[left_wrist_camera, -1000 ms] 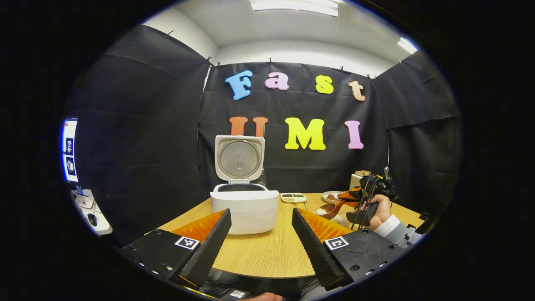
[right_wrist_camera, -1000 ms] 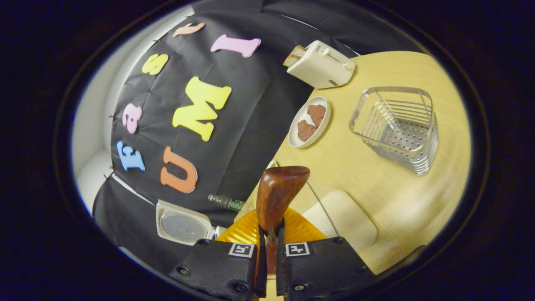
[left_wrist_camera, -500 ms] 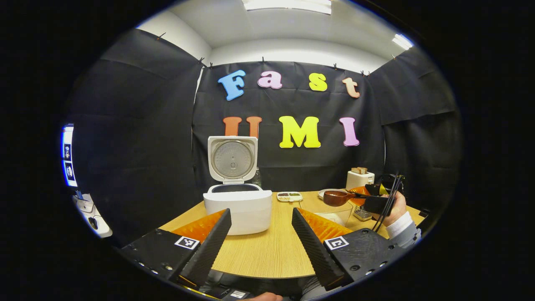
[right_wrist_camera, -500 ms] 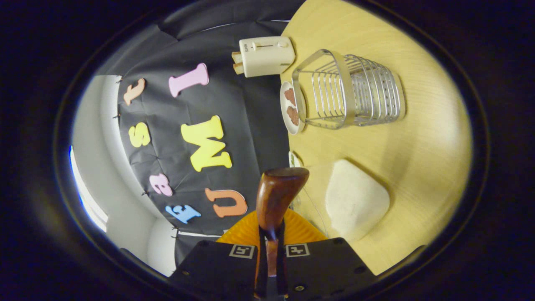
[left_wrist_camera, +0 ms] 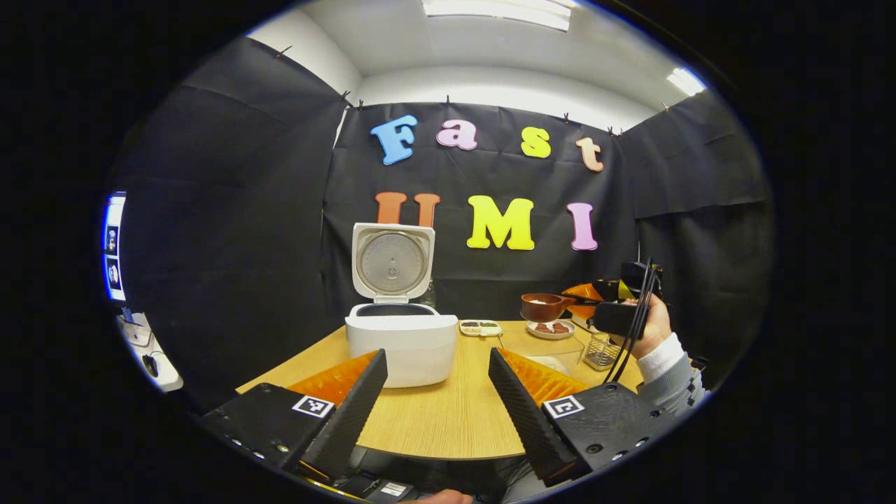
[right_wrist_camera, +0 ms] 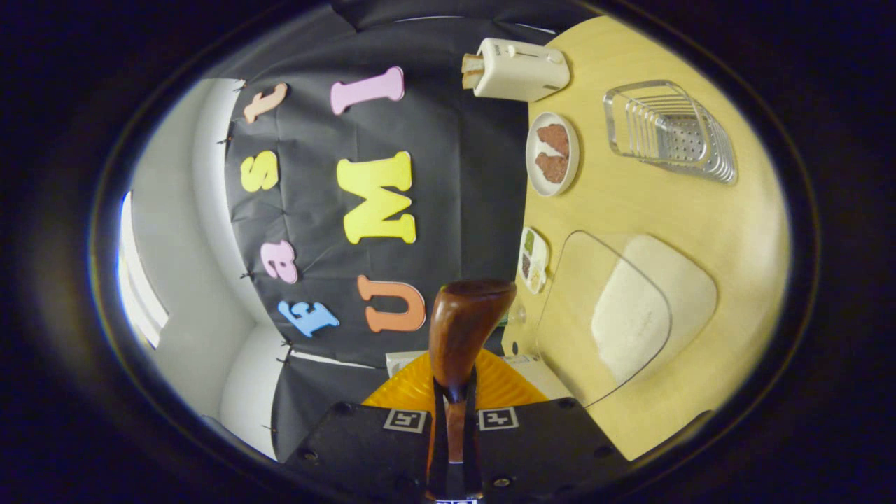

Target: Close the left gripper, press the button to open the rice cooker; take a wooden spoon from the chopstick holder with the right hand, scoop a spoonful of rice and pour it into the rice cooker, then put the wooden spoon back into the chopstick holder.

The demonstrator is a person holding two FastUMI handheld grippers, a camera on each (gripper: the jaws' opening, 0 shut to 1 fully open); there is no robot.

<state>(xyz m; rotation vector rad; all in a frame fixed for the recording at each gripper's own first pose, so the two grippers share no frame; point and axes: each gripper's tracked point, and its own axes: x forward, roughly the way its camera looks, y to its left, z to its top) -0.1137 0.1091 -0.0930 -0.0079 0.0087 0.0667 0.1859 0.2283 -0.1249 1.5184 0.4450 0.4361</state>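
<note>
Wooden desk (left_wrist_camera: 448,420) ran out to black cloth walls. Left tongs (left_wrist_camera: 435,392) stood apart, holding nothing, low over the near edge. Rice cooker (left_wrist_camera: 400,343) sat beyond them, lid up. Right tongs (right_wrist_camera: 453,427) were clamped on the wooden spoon (right_wrist_camera: 463,329), its bowl carrying rice (left_wrist_camera: 539,302), raised above the clear rice tub (right_wrist_camera: 630,315). Farther off: plate (right_wrist_camera: 552,154), wire chopstick holder (right_wrist_camera: 668,133), toaster (right_wrist_camera: 518,68).

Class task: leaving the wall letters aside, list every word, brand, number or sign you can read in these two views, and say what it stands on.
No text is legible.
toaster: a small dark mark on its side, too small to read.
left gripper, right gripper: square black-and-white pattern tags, no words.
rice cooker: no print seen on its front.
</note>
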